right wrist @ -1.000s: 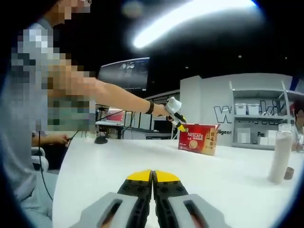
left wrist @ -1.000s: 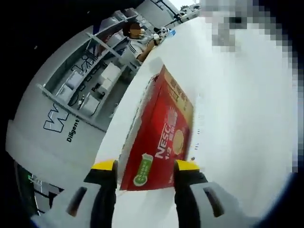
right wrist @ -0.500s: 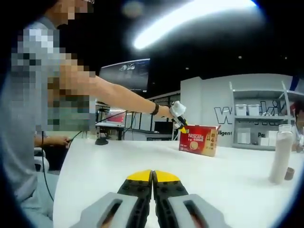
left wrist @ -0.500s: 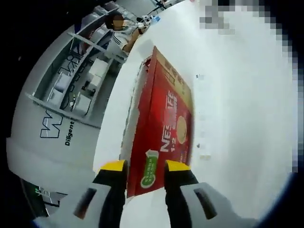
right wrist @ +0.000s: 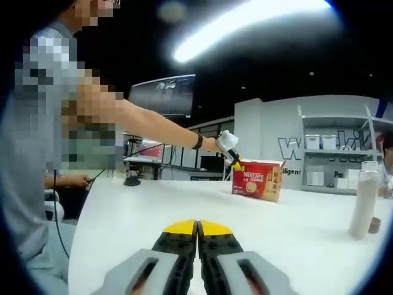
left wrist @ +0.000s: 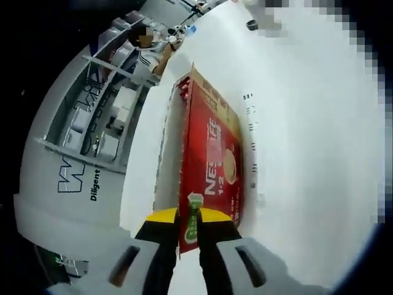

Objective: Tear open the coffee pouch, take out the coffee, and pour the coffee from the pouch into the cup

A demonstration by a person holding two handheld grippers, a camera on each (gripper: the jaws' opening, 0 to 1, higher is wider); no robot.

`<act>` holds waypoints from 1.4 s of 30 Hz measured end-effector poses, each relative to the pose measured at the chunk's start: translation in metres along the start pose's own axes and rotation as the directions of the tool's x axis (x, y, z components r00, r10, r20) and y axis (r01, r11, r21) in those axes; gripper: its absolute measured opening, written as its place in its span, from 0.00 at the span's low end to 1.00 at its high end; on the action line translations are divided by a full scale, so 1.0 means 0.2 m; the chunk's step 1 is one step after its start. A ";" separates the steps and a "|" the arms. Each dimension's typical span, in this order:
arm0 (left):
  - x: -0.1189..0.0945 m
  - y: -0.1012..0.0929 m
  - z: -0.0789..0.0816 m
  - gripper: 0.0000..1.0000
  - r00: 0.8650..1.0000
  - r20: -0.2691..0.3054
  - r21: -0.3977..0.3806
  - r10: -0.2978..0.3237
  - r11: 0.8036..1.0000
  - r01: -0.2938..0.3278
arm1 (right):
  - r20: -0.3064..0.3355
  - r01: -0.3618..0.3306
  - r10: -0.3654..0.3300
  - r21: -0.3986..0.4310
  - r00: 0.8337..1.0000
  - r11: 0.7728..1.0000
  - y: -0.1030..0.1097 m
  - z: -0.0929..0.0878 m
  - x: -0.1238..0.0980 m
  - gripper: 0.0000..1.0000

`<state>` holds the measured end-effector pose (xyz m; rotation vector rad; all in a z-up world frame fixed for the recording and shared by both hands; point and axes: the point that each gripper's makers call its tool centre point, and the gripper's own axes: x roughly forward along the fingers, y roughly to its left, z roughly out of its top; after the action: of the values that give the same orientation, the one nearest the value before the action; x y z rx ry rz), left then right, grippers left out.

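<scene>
Red coffee box [left wrist: 212,160], yellow-tipped black fingers [left wrist: 161,216], white table [right wrist: 295,227].

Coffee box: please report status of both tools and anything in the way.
Left tool shut on corner of red coffee box, box standing on white table. Right tool shut, empty, above table. White bottle stands apart; nothing blocking.

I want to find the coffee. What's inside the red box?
The red cardboard Nescafe box looks closed on the white table, its contents hidden. The left hand-held gripper pinches its edge.
</scene>
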<state>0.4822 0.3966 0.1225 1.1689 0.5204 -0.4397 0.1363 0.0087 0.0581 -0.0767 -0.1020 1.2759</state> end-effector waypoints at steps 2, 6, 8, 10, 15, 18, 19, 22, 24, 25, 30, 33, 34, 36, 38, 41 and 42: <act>-0.02 -0.01 0.00 0.12 1.000 0.012 0.004 0.004 1.000 -0.004 | 0.003 -0.001 0.001 0.000 1.000 1.000 0.00 0.00 0.00 0.02; -0.06 -0.07 0.02 0.09 1.000 0.024 0.029 -0.013 1.000 0.012 | 0.005 -0.001 0.001 0.000 1.000 1.000 -0.01 0.00 0.00 0.02; -0.07 -0.12 0.01 0.07 0.999 0.003 0.054 -0.037 0.998 0.037 | 0.004 -0.003 0.003 0.001 1.000 1.000 0.00 0.00 0.00 0.02; -0.08 -0.18 0.00 0.05 0.999 -0.008 0.088 -0.037 0.995 0.038 | 0.003 -0.004 0.004 0.000 1.000 1.000 0.00 0.00 0.00 0.02; -0.09 -0.31 0.00 0.03 1.000 -0.015 0.103 -0.010 0.995 0.012 | 0.002 -0.003 0.003 0.003 1.000 1.000 0.00 0.00 0.00 0.02; -0.10 -0.35 0.00 0.03 1.000 -0.007 0.033 0.010 0.999 -0.009 | 0.001 -0.005 0.005 0.006 1.000 1.000 0.00 0.00 0.01 0.02; -0.10 -0.36 0.00 0.03 1.000 -0.006 0.043 0.020 0.999 -0.019 | 0.000 -0.004 0.004 0.004 1.000 1.000 0.00 0.00 0.01 0.02; -0.10 -0.42 -0.02 0.03 0.998 -0.027 0.085 0.064 0.995 -0.062 | -0.001 0.000 0.000 0.005 1.000 1.000 0.00 0.00 0.01 0.02; -0.11 -0.45 -0.02 0.03 0.994 -0.043 0.090 0.096 0.992 -0.092 | 0.002 0.007 -0.007 0.007 1.000 1.000 -0.01 0.01 0.00 0.02; -0.11 -0.47 -0.02 0.03 0.993 -0.044 0.083 0.108 0.991 -0.104 | 0.003 0.009 -0.009 0.007 1.000 1.000 -0.01 0.01 0.00 0.02; -0.14 -0.49 -0.01 0.04 0.986 -0.022 -0.050 0.166 0.985 -0.167 | -0.007 0.033 -0.033 -0.007 0.999 0.999 -0.02 0.00 0.00 0.02; -0.14 -0.53 -0.01 0.04 0.982 -0.030 -0.062 0.184 0.981 -0.186 | -0.029 0.037 -0.037 -0.019 0.999 0.999 -0.02 -0.02 0.01 0.02; -0.14 -0.55 0.00 0.04 0.981 -0.032 -0.072 0.189 0.979 -0.191 | -0.037 0.036 -0.037 -0.023 0.999 0.999 -0.01 -0.03 0.01 0.02; -0.14 -0.57 0.00 0.04 0.980 -0.033 -0.097 0.196 0.975 -0.198 | -0.044 0.039 -0.040 -0.019 0.998 0.999 -0.02 -0.03 0.02 0.02; -0.15 -0.59 0.01 0.04 0.979 -0.035 -0.099 0.203 0.974 -0.205 | -0.037 0.040 -0.040 -0.007 0.999 0.999 -0.03 0.00 0.04 0.02; -0.15 -0.61 0.01 0.04 0.979 -0.035 -0.111 0.203 0.972 -0.206 | -0.013 0.075 -0.075 0.016 0.997 0.997 -0.09 0.08 0.12 0.02; -0.15 -0.61 0.01 0.04 0.979 -0.034 -0.121 0.203 0.971 -0.205 | -0.012 0.087 -0.087 0.000 0.996 0.996 -0.12 0.12 0.17 0.02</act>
<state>0.3879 0.3558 0.0490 1.0952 0.4346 -0.2146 0.1661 0.0344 0.0863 -0.0785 -0.0933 1.1883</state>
